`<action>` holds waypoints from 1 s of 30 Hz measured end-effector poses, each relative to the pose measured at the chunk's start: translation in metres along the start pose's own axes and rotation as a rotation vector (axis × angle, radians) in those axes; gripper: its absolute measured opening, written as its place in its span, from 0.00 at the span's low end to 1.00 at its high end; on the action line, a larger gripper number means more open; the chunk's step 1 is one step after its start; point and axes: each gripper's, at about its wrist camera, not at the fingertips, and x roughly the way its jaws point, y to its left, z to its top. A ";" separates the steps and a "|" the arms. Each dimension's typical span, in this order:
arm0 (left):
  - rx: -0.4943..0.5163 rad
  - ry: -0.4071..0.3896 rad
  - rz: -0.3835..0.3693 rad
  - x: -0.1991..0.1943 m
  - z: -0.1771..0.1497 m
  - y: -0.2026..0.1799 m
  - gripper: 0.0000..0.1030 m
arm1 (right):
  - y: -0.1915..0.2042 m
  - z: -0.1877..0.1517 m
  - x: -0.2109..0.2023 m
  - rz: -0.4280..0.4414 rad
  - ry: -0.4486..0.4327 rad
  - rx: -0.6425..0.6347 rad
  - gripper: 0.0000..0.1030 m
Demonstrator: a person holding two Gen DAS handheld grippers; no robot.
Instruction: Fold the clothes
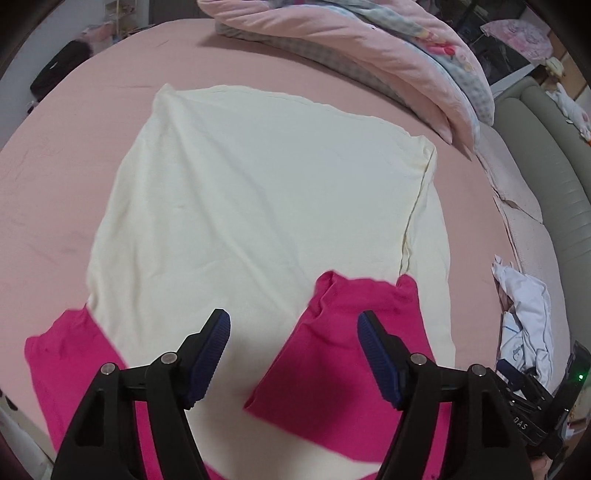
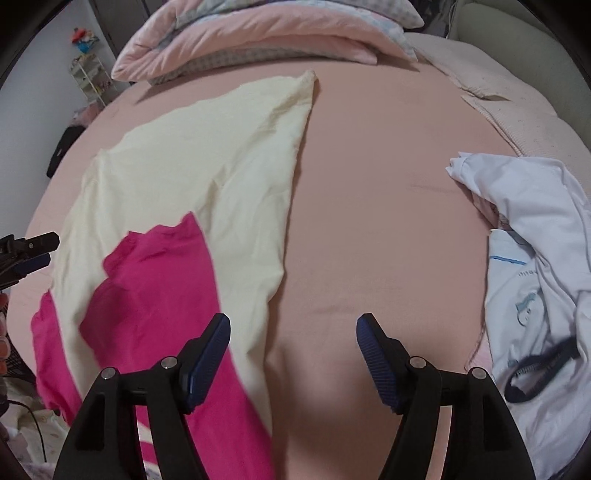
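Observation:
A cream shirt with magenta sleeves [image 1: 258, 192] lies flat on the pink bed sheet [image 1: 92, 110]. Its right sleeve [image 1: 343, 350] is folded in over the cream body; the left sleeve [image 1: 70, 365] sticks out to the side. My left gripper [image 1: 293, 354] is open and empty, hovering over the shirt's near part. In the right wrist view the same shirt [image 2: 192, 170] lies at left with the folded sleeve [image 2: 159, 295]. My right gripper [image 2: 293, 356] is open and empty, over bare sheet at the shirt's right edge. The left gripper's tips [image 2: 33, 247] show at the far left edge.
A folded pink quilt [image 1: 362, 48] lies along the far side of the bed, also in the right wrist view [image 2: 258, 33]. A crumpled white garment [image 2: 535, 266] with a dark collar lies on the right. A grey headboard [image 1: 546, 166] borders the bed.

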 end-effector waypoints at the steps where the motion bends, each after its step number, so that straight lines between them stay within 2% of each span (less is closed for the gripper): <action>1: -0.010 0.005 0.000 -0.001 0.000 0.004 0.68 | 0.013 0.001 0.004 -0.010 -0.003 -0.015 0.69; 4: -0.009 -0.002 0.000 -0.006 -0.008 0.008 0.68 | 0.030 -0.009 0.001 -0.030 -0.007 -0.057 0.69; 12: -0.005 -0.040 0.010 -0.041 -0.032 0.027 0.68 | 0.058 -0.026 -0.047 0.048 -0.072 -0.104 0.69; 18: -0.013 -0.058 0.023 -0.067 -0.050 0.048 0.68 | 0.084 -0.033 -0.068 0.068 -0.097 -0.130 0.69; 23: -0.025 -0.107 0.017 -0.091 -0.064 0.069 0.68 | 0.111 -0.042 -0.089 0.077 -0.125 -0.178 0.69; 30: -0.024 -0.128 0.035 -0.106 -0.086 0.103 0.68 | 0.157 -0.057 -0.095 0.075 -0.140 -0.256 0.69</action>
